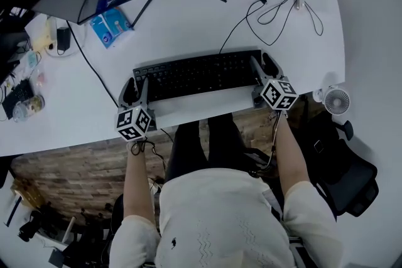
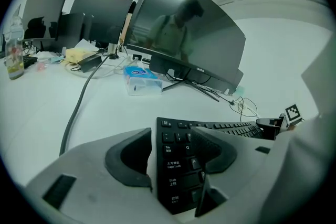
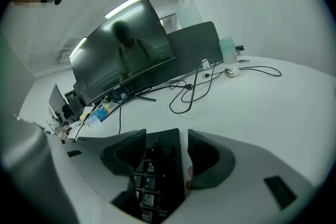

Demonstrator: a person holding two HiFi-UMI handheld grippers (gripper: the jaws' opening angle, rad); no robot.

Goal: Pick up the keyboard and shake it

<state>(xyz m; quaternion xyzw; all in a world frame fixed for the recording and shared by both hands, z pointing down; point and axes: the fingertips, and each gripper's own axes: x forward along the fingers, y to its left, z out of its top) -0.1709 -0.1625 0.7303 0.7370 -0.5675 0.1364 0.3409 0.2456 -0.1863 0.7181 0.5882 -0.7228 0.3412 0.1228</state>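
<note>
Currently the keyboard (image 1: 198, 75) lies flat on the desk (image 1: 188, 16), centre of the head view; left gripper (image 1: 136, 87) and right gripper (image 1: 262, 66) straddle its two ends, jaws spread on both, pads not pressing; so no grip; lift and shake aren't under way.

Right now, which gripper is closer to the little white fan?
Right. The right gripper straddles the end of the keyboard nearest the fan. The left gripper straddles the opposite end, a whole keyboard length farther from it.
</note>
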